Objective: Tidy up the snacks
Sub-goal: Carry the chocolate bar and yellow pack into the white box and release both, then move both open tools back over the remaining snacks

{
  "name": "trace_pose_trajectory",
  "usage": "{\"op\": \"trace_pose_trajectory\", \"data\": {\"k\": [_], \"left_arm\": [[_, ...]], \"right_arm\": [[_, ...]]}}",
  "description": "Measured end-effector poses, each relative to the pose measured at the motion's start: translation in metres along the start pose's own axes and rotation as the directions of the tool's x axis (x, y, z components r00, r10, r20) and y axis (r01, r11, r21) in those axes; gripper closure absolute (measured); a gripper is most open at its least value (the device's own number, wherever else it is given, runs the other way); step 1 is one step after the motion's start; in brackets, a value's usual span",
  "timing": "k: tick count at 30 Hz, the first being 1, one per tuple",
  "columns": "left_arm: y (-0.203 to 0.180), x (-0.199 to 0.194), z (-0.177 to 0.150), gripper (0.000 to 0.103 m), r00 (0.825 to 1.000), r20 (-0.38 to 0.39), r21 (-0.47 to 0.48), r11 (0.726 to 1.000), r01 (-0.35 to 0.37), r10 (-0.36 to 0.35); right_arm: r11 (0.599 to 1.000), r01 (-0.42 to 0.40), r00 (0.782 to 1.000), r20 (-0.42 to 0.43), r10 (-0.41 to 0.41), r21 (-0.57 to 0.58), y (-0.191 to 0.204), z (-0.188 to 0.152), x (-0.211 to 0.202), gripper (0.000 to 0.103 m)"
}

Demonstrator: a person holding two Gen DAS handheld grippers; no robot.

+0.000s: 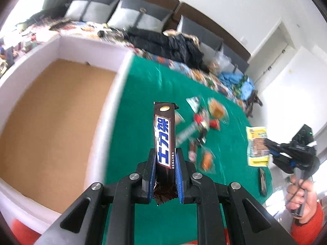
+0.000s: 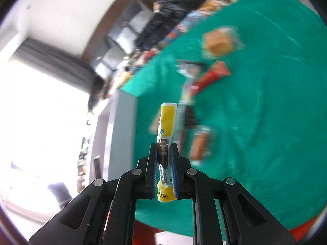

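My left gripper (image 1: 165, 153) is shut on a brown chocolate bar with blue lettering (image 1: 164, 130), held upright above the green cloth (image 1: 147, 81), just right of a white box with a brown floor (image 1: 51, 110). My right gripper (image 2: 164, 148) is shut on a yellow snack packet (image 2: 166, 126), held in the air over the green cloth (image 2: 276, 122). In the left wrist view the right gripper (image 1: 267, 145) and its yellow packet (image 1: 256, 145) show at the right edge. Several loose snacks (image 1: 204, 130) lie on the cloth.
The white box's near wall (image 1: 114, 106) stands close to the left of the chocolate bar. A dark flat object (image 1: 262, 180) lies near the cloth's right edge. Behind the cloth are dark clothes (image 1: 169, 42) and grey cushions on a patterned cover.
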State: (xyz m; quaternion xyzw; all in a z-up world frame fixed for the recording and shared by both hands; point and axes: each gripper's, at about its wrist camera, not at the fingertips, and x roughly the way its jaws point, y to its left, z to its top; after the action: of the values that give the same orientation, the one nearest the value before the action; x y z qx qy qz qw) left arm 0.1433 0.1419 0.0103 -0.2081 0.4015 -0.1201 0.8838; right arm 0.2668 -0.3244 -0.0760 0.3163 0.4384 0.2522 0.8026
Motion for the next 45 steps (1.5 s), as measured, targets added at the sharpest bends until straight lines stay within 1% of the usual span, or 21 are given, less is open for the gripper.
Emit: {"op": "trace_pose_trajectory", "data": {"k": [5,8,10,12,13,14,15,16,19,22,24,25,27,28,29,32,33,35,38,41,45], "left_arm": [[0.053,-0.041,0.031,0.086,0.991,0.058,-0.023,0.992,-0.123,0.124],[0.088,-0.060,0.038,0.086,0.977,0.070,-0.050,0.979,-0.197,0.200],[0.107,-0.066,0.038,0.086,0.966,0.063,-0.057,0.967,-0.247,0.250],[0.126,-0.068,0.035,0.073,0.946,0.042,-0.065,0.945,-0.320,0.323],[0.136,-0.069,0.032,0.040,0.932,0.033,-0.082,0.930,-0.358,0.361],[0.143,-0.071,0.028,0.009,0.923,0.036,-0.095,0.920,-0.379,0.384],[0.148,-0.074,0.024,0.004,0.913,0.051,-0.110,0.911,-0.398,0.405],[0.151,-0.080,0.019,0.003,0.905,0.079,-0.124,0.905,-0.407,0.417],[0.152,-0.086,0.008,0.003,0.915,0.089,-0.146,0.914,-0.379,0.394],[0.123,-0.078,0.001,0.003,0.930,0.105,-0.106,0.934,-0.341,0.351],[0.092,-0.068,0.001,0.003,0.945,0.117,-0.058,0.952,-0.301,0.306],[0.074,-0.064,-0.002,0.003,0.954,0.122,-0.028,0.962,-0.271,0.273],[0.036,-0.049,-0.010,0.003,0.973,0.112,0.036,0.978,-0.206,0.200],[0.018,-0.038,-0.015,0.003,0.982,0.094,0.066,0.983,-0.171,0.165],[0.000,-0.024,-0.021,0.002,0.990,0.065,0.098,0.986,-0.135,0.129],[-0.040,0.028,-0.041,0.002,0.995,-0.048,0.167,0.982,-0.083,0.092],[-0.048,0.047,-0.049,0.002,0.992,-0.080,0.187,0.979,-0.082,0.098],[-0.058,0.088,-0.065,0.002,0.980,-0.142,0.228,0.968,-0.108,0.142],[-0.056,0.137,-0.080,0.002,0.954,-0.184,0.278,0.944,-0.179,0.235],[-0.051,0.167,-0.081,0.003,0.940,-0.192,0.281,0.933,-0.224,0.283],[-0.041,0.186,-0.068,0.003,0.935,-0.165,0.249,0.930,-0.269,0.314]], "right_arm": [[0.980,-0.173,0.983,-0.072,0.166,-0.097,0.099,0.001,0.031,0.091],[0.951,-0.263,0.959,-0.153,0.239,-0.160,0.166,-0.013,0.064,0.091],[0.928,-0.300,0.942,-0.223,0.252,-0.220,0.215,-0.029,0.098,0.091],[0.914,-0.306,0.935,-0.263,0.236,-0.267,0.246,-0.047,0.127,0.082],[0.904,-0.302,0.932,-0.292,0.214,-0.301,0.262,-0.057,0.148,0.077],[0.901,-0.288,0.931,-0.316,0.185,-0.323,0.271,-0.064,0.162,0.045],[0.907,-0.258,0.934,-0.325,0.146,-0.334,0.275,-0.069,0.172,0.029],[0.914,-0.232,0.940,-0.318,0.123,-0.332,0.274,-0.071,0.178,0.029],[0.920,-0.217,0.957,-0.259,0.134,-0.327,0.255,-0.066,0.165,0.029],[0.905,-0.068,0.993,-0.120,0.019,-0.420,0.223,-0.051,0.139,0.029],[0.859,0.105,0.993,0.014,-0.113,-0.500,0.188,-0.048,0.121,0.027],[0.832,0.192,0.980,0.066,-0.185,-0.520,0.167,-0.049,0.116,0.027],[0.754,0.378,0.924,0.166,-0.344,-0.537,0.109,-0.053,0.110,0.027],[0.715,0.452,0.889,0.201,-0.412,-0.533,0.082,-0.056,0.107,0.027],[0.671,0.532,0.841,0.233,-0.488,-0.517,0.047,-0.060,0.103,0.027],[0.610,0.653,0.750,0.272,-0.603,-0.449,-0.025,-0.065,0.081,0.027],[0.604,0.679,0.729,0.282,-0.624,-0.418,-0.047,-0.063,0.072,0.027],[0.602,0.710,0.702,0.302,-0.645,-0.366,-0.076,-0.057,0.056,0.027],[0.613,0.726,0.688,0.308,-0.658,-0.313,-0.099,-0.042,0.041,0.027],[0.644,0.714,0.700,0.296,-0.650,-0.274,-0.109,-0.026,0.027,0.027],[0.672,0.697,0.717,0.282,-0.638,-0.250,-0.118,-0.017,0.020,0.027]]}}
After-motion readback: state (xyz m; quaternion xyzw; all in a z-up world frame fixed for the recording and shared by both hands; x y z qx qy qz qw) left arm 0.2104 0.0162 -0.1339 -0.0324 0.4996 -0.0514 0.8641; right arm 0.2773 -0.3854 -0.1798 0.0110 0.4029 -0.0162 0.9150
